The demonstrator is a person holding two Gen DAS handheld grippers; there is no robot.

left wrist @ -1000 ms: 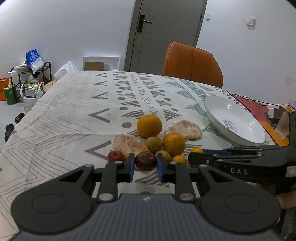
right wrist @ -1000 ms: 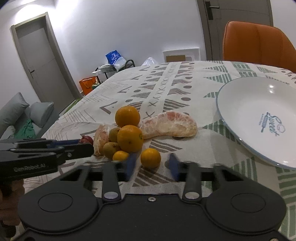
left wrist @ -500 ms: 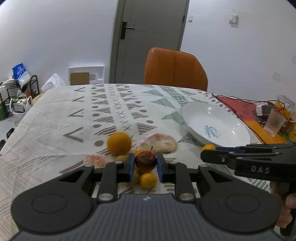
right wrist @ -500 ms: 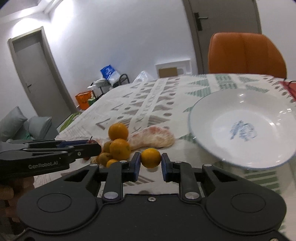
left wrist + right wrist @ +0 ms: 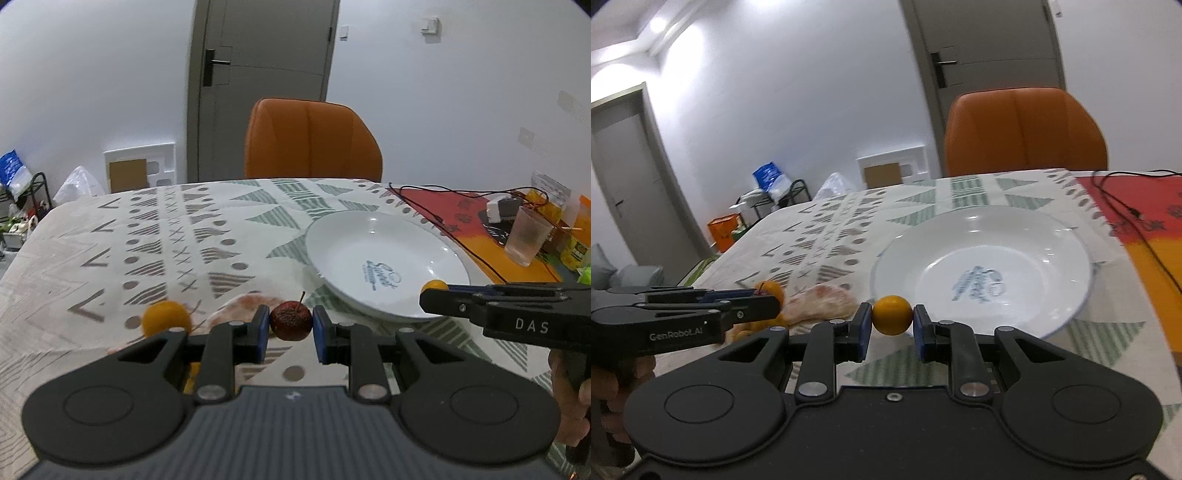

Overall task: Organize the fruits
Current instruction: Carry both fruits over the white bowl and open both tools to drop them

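**Carrying two small fruits toward the white plate**

Pinching the small dark-red fruit across its widest part, my left gripper has both blue pads pressed on its sides, stem pointing up and free. It looks wrinkled and a bit soft, so I judge it light and easy to bruise; a grip at the middle with only modest squeeze suits it, never by the stem. My right gripper is clamped the same way on a small round orange fruit, smooth-skinned and firm-looking. That one I expect to be slippery and ready to roll once let go, so it wants setting down low in the dish, not dropped.

Both fruits are in the air, above the patterned tablecloth and at the near edge of the white plate, which has nothing in it yet. The plate is glazed and shallow, so round fruit may slide toward its centre.

Behind my left fingers, on the cloth, lie a larger orange and a peeled citrus segment, soft and likely to tear if squeezed hard. Further out stand an orange chair, a plastic cup and loose cables on the red mat.
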